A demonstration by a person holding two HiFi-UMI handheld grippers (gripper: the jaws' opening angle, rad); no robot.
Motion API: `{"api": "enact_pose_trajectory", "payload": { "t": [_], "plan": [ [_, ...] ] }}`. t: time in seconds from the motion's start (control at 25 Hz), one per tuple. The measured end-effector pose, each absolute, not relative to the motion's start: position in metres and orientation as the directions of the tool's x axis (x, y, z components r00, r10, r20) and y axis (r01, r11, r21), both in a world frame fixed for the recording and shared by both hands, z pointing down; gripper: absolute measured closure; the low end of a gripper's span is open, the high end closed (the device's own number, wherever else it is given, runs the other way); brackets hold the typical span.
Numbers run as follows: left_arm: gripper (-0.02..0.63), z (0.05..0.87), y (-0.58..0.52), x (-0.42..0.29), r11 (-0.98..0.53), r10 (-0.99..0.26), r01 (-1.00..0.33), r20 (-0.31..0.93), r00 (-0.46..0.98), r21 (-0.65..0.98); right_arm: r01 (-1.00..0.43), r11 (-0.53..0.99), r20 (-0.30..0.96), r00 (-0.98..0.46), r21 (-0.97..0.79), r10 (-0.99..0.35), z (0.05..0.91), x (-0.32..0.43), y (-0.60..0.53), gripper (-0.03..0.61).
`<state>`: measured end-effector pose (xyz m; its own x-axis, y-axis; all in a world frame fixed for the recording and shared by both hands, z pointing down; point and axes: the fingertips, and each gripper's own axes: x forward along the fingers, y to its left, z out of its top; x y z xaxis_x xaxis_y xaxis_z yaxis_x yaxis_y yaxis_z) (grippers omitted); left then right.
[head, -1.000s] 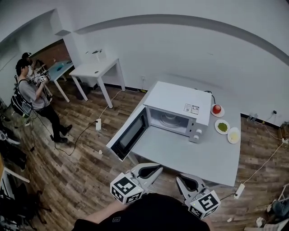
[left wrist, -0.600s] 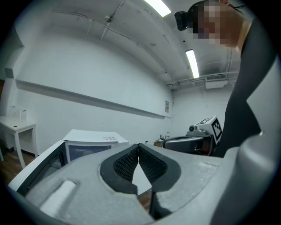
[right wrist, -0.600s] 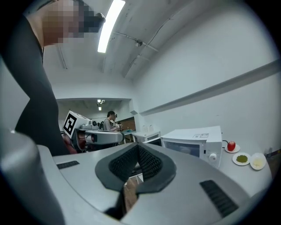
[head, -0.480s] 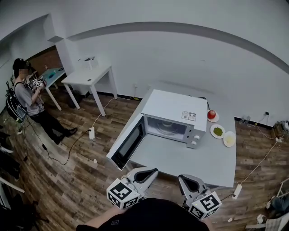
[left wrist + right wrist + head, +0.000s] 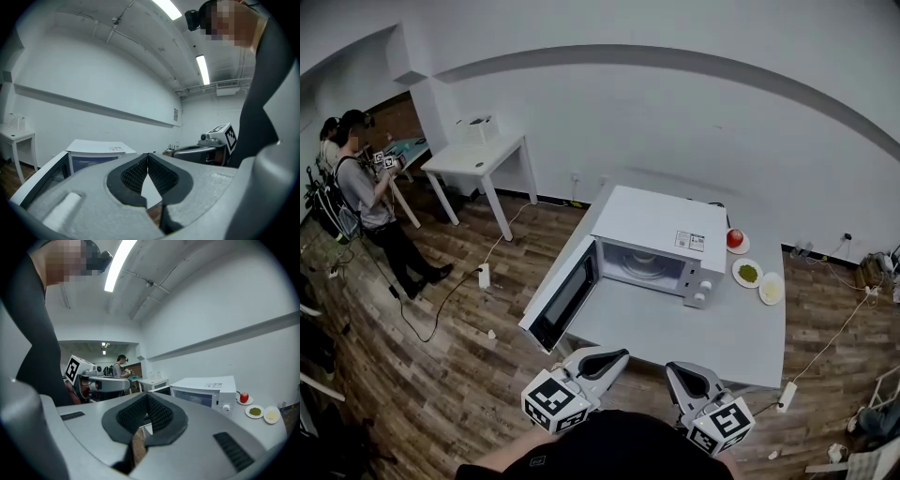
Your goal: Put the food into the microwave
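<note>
A white microwave (image 5: pixel 652 239) stands on the grey table (image 5: pixel 703 333) with its door (image 5: pixel 561 298) swung open to the left and its inside bare. To its right lie three small plates: a red apple (image 5: pixel 735 238), green food (image 5: pixel 748 274) and pale yellow food (image 5: pixel 772 290). My left gripper (image 5: pixel 607 359) and right gripper (image 5: pixel 686 378) hover side by side before the table's near edge, both shut with nothing in them. The left gripper view has the jaws (image 5: pixel 147 155) shut before the microwave (image 5: pixel 93 157). In the right gripper view the closed jaws (image 5: pixel 146 395) face the microwave (image 5: pixel 206 390) and apple (image 5: pixel 243 397).
A person (image 5: pixel 367 202) stands at the far left beside a white desk (image 5: pixel 483 155). A power strip (image 5: pixel 785 397) with its cable lies on the wooden floor right of the table. A white plug box (image 5: pixel 483 275) sits on the floor left of the open door.
The head view has drifted, so the table and microwave sit a little higher and further left in the picture. Both grippers keep their place at the bottom edge.
</note>
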<state>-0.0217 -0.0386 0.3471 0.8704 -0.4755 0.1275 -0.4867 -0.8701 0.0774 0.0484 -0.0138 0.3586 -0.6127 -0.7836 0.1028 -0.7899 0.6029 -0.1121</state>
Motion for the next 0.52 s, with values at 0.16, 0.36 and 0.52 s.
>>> {"api": "enact_pose_trajectory", "payload": {
  "t": [0.16, 0.36, 0.52],
  "plan": [
    [0.604, 0.3473, -0.0376, -0.0209, -0.871, -0.471, -0.485, 0.14, 0.871, 0.086, -0.792, 0.599, 0.117, -0.61, -0.116, -0.784, 0.36, 0.0483, -0.0138, 0.566],
    [0.604, 0.3507, -0.0388, -0.0183, -0.871, -0.468, -0.483, 0.151, 0.871, 0.088, -0.788, 0.604, 0.121, -0.615, -0.119, -0.779, 0.3625, 0.0502, -0.0153, 0.566],
    [0.604, 0.3479, -0.0418, -0.0172, -0.871, -0.473, -0.485, 0.128, 0.871, 0.079, -0.788, 0.604, 0.122, -0.615, -0.118, -0.779, 0.3625, 0.0509, -0.0166, 0.566]
  ]
}}
